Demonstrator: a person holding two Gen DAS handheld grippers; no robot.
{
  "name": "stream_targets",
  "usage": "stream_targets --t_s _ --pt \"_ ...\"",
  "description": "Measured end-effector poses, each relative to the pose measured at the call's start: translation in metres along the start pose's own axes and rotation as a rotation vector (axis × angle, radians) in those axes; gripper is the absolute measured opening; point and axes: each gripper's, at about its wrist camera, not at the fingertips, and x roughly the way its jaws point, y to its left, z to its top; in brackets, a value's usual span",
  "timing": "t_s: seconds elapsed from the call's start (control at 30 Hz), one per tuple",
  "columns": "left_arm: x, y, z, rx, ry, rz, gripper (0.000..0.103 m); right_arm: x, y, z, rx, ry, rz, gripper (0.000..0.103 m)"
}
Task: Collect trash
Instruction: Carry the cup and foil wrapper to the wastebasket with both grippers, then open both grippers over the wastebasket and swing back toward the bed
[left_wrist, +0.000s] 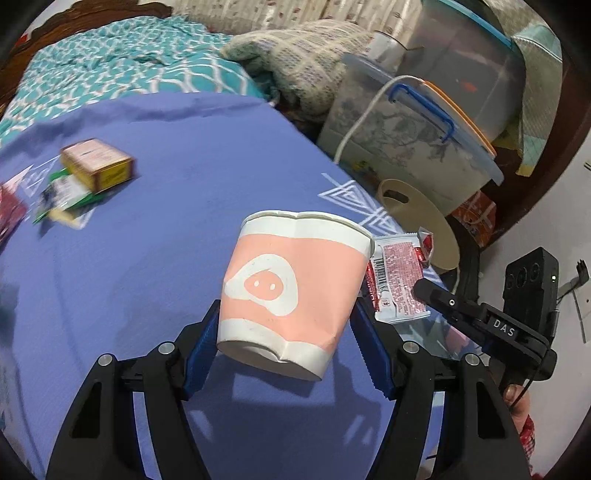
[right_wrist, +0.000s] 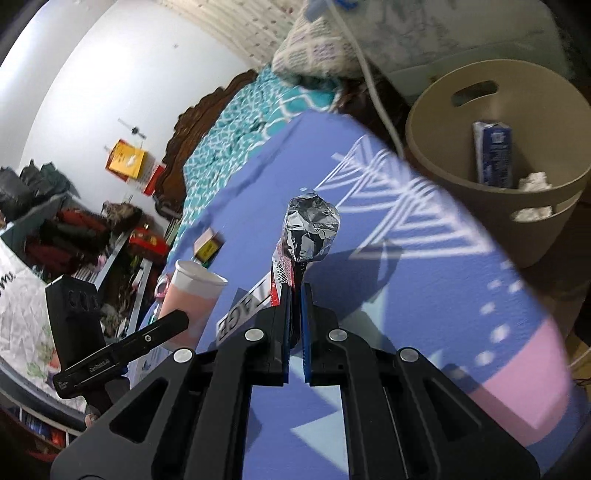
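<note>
1. The left gripper pinched a pink-and-white paper cup between its blue pads, low on the cup's dented base; the cup hung tilted above the purple bedsheet.
2. The right gripper had its fingers pressed almost together on a red snack wrapper, whose silver foil lining opened toward the camera.
3. In the left wrist view the same wrapper showed just beside the cup's right side, barcode facing up.
4. A beige bin stood off the far right edge of the sheet, holding a blue carton and crumpled white paper.
5. A small yellow box and a green-and-white packet lay near the sheet's left edge, blurred.
</note>
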Motion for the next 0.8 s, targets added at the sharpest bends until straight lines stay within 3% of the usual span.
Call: stream_targets --t_s 0.2,0.53,0.63,0.67,0.73,0.77,0.8 --pt "0.033 -0.039 0.030 0.091 0.033 -0.054 0.065 -0.032 -0.045 0.035 0.073 -0.106 -0.063 0.007" --pt "0.098 -0.145 0.087 0.257 0.082 -0.164 0.066 -0.061 -0.098 0.080 0.148 -0.219 -0.202 0.007" --pt "0.121 -0.169 0.096 0.275 0.113 -0.179 0.071 -0.066 -0.110 0.085 0.168 -0.247 -0.254 0.011" --pt "0.130 -0.174 0.098 0.280 0.128 -0.172 0.078 -0.065 -0.114 0.087 0.177 -0.242 -0.254 0.013" --pt "0.142 -0.177 0.101 0.270 0.137 -0.117 0.080 -0.067 -0.119 0.086 0.201 -0.241 -0.247 0.034" --pt "0.144 -0.176 0.102 0.256 0.136 -0.113 0.080 -0.069 -0.119 0.085 0.203 -0.254 -0.245 0.067" --pt "0.142 -0.172 0.102 0.231 0.131 -0.119 0.080 -0.073 -0.118 0.083 0.197 -0.275 -0.251 0.078"
